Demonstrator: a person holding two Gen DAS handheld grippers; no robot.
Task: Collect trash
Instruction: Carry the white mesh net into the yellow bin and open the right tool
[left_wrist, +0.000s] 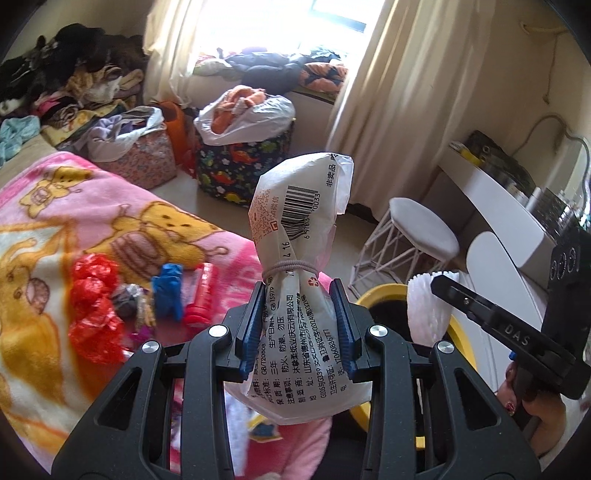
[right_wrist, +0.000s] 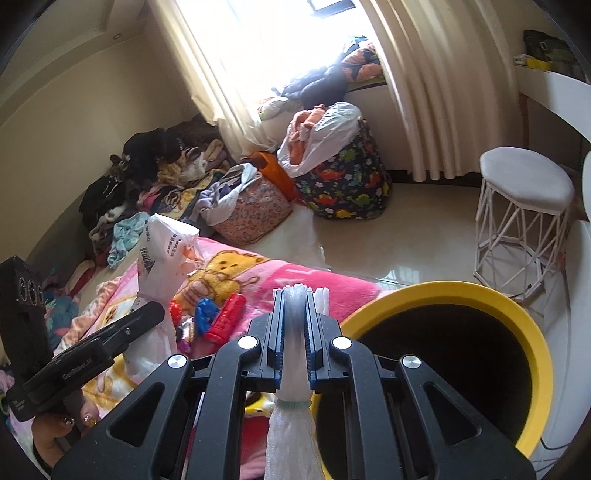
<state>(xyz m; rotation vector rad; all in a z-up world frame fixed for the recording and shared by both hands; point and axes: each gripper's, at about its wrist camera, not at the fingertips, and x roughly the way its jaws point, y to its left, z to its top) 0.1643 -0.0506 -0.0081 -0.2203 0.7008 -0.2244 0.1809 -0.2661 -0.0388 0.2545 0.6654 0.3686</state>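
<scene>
Closest to my left camera, the left gripper (left_wrist: 301, 328) is clamped on a white printed wrapper (left_wrist: 295, 236) cinched with a hair band, held upright above the bed edge. On the other side, my right gripper (right_wrist: 298, 328) is pinched tight on a white foam net sleeve (right_wrist: 295, 321), right beside the yellow-rimmed bin (right_wrist: 480, 295). I judge the job about midway: two pieces are in hand but neither is in the bin yet, whose dark inside I cannot read. Left on the pink cartoon blanket (left_wrist: 74, 206) lie red crumpled plastic (left_wrist: 94, 306), a blue scrap (left_wrist: 168, 291), a red tube (left_wrist: 199, 295) and a small dark foil wad (left_wrist: 127, 299). Beyond, fabric hampers (left_wrist: 240, 166), piled clothes and a white stool (left_wrist: 421, 229) stand well apart; nothing blocks the bin mouth.
</scene>
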